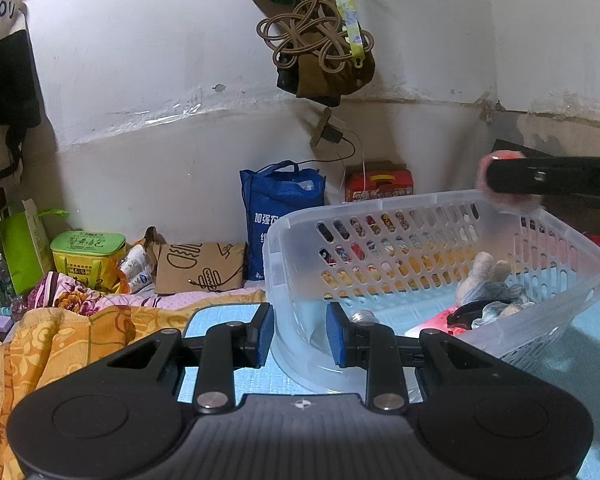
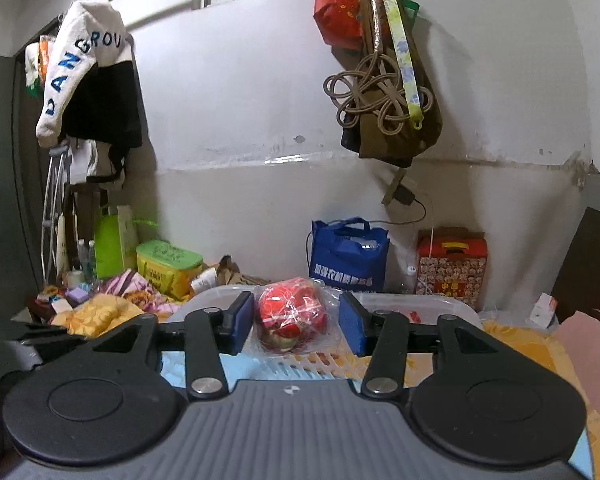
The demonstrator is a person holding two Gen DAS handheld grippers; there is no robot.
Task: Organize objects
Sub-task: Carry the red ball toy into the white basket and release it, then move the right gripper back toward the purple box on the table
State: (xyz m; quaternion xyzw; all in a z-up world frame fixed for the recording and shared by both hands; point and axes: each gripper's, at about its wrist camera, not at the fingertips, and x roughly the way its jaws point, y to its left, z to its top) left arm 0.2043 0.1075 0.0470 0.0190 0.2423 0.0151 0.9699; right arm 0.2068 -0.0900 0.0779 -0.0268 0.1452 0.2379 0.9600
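Observation:
A clear plastic basket (image 1: 380,216) with slotted walls stands on a light blue mat (image 1: 220,320). My left gripper (image 1: 301,332) is shut on the basket's near corner wall, one blue pad outside and one inside. Inside lie a grey plush toy (image 1: 488,276), a black item (image 1: 466,312) and a red and white packet (image 1: 432,324). My right gripper (image 2: 296,324) hovers over the basket's rim (image 2: 420,300). A red ball wrapped in clear film (image 2: 290,316) sits between its blue pads (image 2: 350,324) with a gap on each side, so it is open. In the left wrist view that gripper (image 1: 540,180) and the blurred ball (image 1: 504,156) are above the far right rim.
Against the wall stand a blue tote bag (image 1: 280,208), a red printed box (image 1: 380,184), a brown paper bag (image 1: 200,268) and a green and yellow bag (image 1: 88,256). An orange floral blanket (image 1: 60,340) is bunched at the left. Bags and a coiled rope (image 1: 312,36) hang above.

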